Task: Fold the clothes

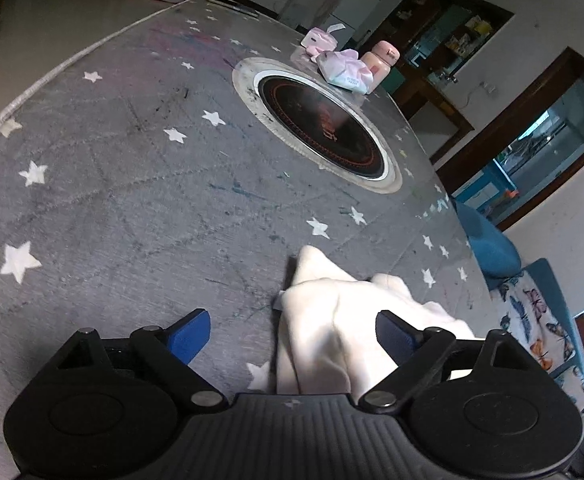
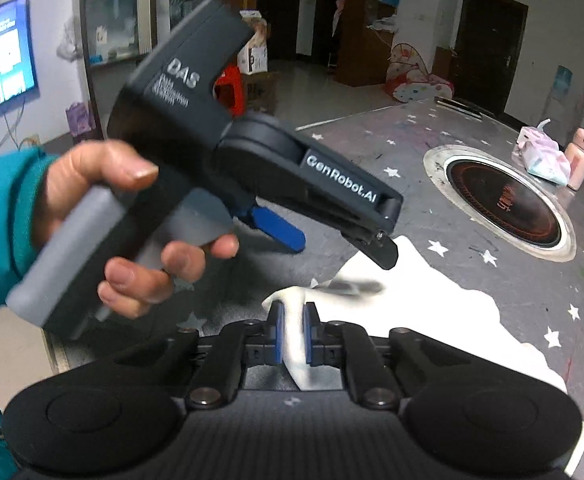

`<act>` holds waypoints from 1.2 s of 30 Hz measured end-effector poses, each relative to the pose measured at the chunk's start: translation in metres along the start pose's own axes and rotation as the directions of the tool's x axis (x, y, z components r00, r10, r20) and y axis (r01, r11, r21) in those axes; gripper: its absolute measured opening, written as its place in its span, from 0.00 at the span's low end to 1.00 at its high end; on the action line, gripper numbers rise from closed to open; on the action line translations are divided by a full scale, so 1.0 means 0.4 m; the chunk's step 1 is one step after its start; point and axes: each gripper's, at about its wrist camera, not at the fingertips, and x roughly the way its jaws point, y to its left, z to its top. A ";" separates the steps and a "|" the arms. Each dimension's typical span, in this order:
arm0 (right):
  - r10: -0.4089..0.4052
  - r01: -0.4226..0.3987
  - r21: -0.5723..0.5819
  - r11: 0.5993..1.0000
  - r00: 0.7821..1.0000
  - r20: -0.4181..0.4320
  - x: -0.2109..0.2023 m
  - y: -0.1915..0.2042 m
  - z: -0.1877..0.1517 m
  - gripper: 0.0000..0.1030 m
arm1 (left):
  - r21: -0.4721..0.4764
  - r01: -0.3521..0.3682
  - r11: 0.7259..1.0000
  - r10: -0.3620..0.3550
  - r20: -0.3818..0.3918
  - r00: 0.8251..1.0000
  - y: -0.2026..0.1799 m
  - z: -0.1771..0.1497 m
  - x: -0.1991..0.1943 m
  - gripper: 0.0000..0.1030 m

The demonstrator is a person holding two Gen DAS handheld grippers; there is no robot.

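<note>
**Cream garment pinched at one corner, second grip not yet made**

Right tool (image 2: 291,332) narrowed onto a fold of the cream garment (image 2: 432,312), cloth visibly sandwiched between the blue pads (image 2: 278,332) at lower centre of the right wrist view. Left tool (image 1: 292,336) spread wide, nothing between its pads, hovering over the garment's near part at lower centre of the left wrist view; also seen from the right wrist view (image 2: 340,246) at mid-frame, gripped by the left hand (image 2: 132,220), slightly blurred. Garment spread rumpled across the near side of the starred grey bench (image 1: 132,200), filling lower right of the right wrist view, well apart from the round black burner (image 1: 324,124) at upper centre and the pink tissue packs (image 1: 344,66) beyond it.

Likely step: taking a second corner or edge so the cloth can be lifted and laid flat for the first fold. To do it well:

- Bring the left tool down over a clear edge of the cloth, not the bunched middle, and close on one layer only.
- Keep the right grip firm; thin cloth could slip if pulled hard.
- Pull both grips gently apart to take out wrinkles before folding.
- Keep the cloth on the near side, away from the burner ring.
</note>
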 end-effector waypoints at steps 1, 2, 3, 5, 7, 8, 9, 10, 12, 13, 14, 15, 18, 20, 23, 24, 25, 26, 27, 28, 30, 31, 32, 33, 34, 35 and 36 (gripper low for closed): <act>0.003 -0.003 0.008 1.000 1.000 0.006 -0.006 -0.005 0.002 0.08 | -0.006 0.006 1.000 -0.006 -0.002 1.000 -0.002 -0.001 0.001 0.84; 0.003 -0.003 0.014 1.000 1.000 0.013 -0.013 -0.007 0.003 0.08 | -0.013 0.010 1.000 -0.011 -0.003 1.000 -0.003 -0.003 0.002 0.82; 0.001 -0.002 0.016 1.000 1.000 0.018 -0.019 -0.008 0.004 0.08 | -0.020 0.014 1.000 -0.014 -0.003 1.000 -0.005 -0.004 0.003 0.82; -0.001 0.001 0.022 1.000 1.000 0.029 -0.027 -0.017 0.006 0.08 | -0.038 0.024 0.999 -0.024 -0.003 1.000 -0.005 -0.008 0.005 0.81; -0.004 0.003 0.028 1.000 0.999 0.040 -0.035 -0.028 0.007 0.08 | -0.063 0.035 0.997 -0.035 0.000 0.999 -0.004 -0.012 0.005 0.81; -0.005 0.004 0.030 1.000 0.999 0.045 -0.038 -0.033 0.008 0.08 | -0.078 0.043 0.996 -0.044 -0.001 0.999 -0.003 -0.015 0.005 0.81; -0.006 0.005 0.034 0.999 0.999 0.051 -0.043 -0.037 0.009 0.07 | -0.094 0.052 0.994 -0.052 -0.001 0.999 -0.002 -0.017 0.005 0.81; -0.008 0.006 0.037 0.999 0.998 0.058 -0.049 -0.040 0.009 0.07 | -0.110 0.062 0.992 -0.063 -0.001 0.998 -0.001 -0.020 0.005 0.81; -0.008 0.005 0.044 0.999 0.998 0.069 -0.058 -0.045 0.008 0.07 | -0.142 0.089 0.986 -0.091 -0.008 0.996 0.000 -0.026 0.008 0.79; -0.006 0.003 0.046 0.999 0.997 0.073 -0.062 -0.045 0.007 0.07 | -0.162 0.105 0.981 -0.108 -0.014 0.994 0.001 -0.029 0.012 0.74; -0.004 0.000 0.046 0.999 0.997 0.076 -0.064 -0.045 0.004 0.07 | -0.183 0.120 0.976 -0.126 -0.020 0.992 0.003 -0.032 0.015 0.69; 0.000 -0.003 0.046 0.999 0.997 0.078 -0.066 -0.045 0.002 0.07 | -0.204 0.136 0.969 -0.145 -0.026 0.989 0.006 -0.035 0.020 0.66; 0.007 -0.010 0.041 0.999 0.997 0.080 -0.068 -0.043 -0.006 0.07 | -0.249 0.159 0.955 -0.174 -0.037 0.984 0.018 -0.044 0.036 0.46; 0.010 -0.013 0.041 0.999 0.997 0.079 -0.070 -0.044 -0.010 0.07 | -0.269 0.164 0.949 -0.181 -0.041 0.983 0.027 -0.049 0.045 0.31; 0.012 -0.015 0.039 0.999 0.997 0.074 -0.073 -0.041 -0.016 0.07 | -0.287 0.163 0.944 -0.183 -0.043 0.982 0.035 -0.055 0.053 0.23; 0.013 -0.016 0.040 0.999 0.997 0.071 -0.073 -0.040 -0.017 0.07 | -0.287 0.160 0.945 -0.179 -0.043 0.983 0.035 -0.056 0.054 0.21; 0.015 -0.018 0.041 0.999 0.998 0.068 -0.071 -0.039 -0.020 0.08 | -0.286 0.156 0.946 -0.175 -0.043 0.984 0.034 -0.056 0.054 0.20; 0.018 -0.021 0.044 0.999 0.998 0.065 -0.069 -0.038 -0.024 0.08 | -0.283 0.153 0.947 -0.172 -0.043 0.984 0.033 -0.056 0.054 0.19; 0.021 -0.024 0.049 0.999 0.998 0.064 -0.069 -0.039 -0.028 0.11 | -0.280 0.150 0.948 -0.169 -0.043 0.985 0.032 -0.056 0.055 0.19; 0.022 -0.026 0.054 0.998 0.998 0.065 -0.070 -0.040 -0.032 0.14 | -0.276 0.148 0.950 -0.166 -0.043 0.985 0.031 -0.056 0.055 0.19; 0.019 -0.023 0.066 0.998 0.998 0.066 -0.075 -0.045 -0.043 0.17 | -0.267 0.144 0.953 -0.161 -0.043 0.986 0.028 -0.056 0.055 0.18; 0.012 -0.017 0.075 0.997 0.998 0.066 -0.080 -0.050 -0.050 0.17 | -0.262 0.142 0.955 -0.158 -0.042 0.987 0.026 -0.056 0.055 0.18; 0.005 -0.010 0.087 0.996 0.998 0.065 -0.086 -0.056 -0.058 0.17 | -0.257 0.140 0.956 -0.155 -0.042 0.987 0.024 -0.056 0.055 0.18; -0.007 0.001 0.099 0.995 0.998 0.062 -0.093 -0.065 -0.067 0.18 | -0.252 0.137 0.958 -0.153 -0.042 0.987 0.023 -0.056 0.055 0.18; -0.022 0.016 0.113 0.993 0.998 0.059 -0.100 -0.077 -0.077 0.18 | -0.247 0.136 0.959 -0.151 -0.042 0.988 0.022 -0.056 0.055 0.18; -0.037 0.030 0.127 0.991 0.998 0.055 -0.106 -0.088 -0.087 0.18 | -0.244 0.136 0.960 -0.150 -0.041 0.988 0.022 -0.056 0.054 0.18; -0.057 0.050 0.145 0.988 0.997 0.048 -0.113 -0.104 -0.100 0.19 | -0.239 0.135 0.962 -0.149 -0.040 0.988 0.021 -0.056 0.054 0.18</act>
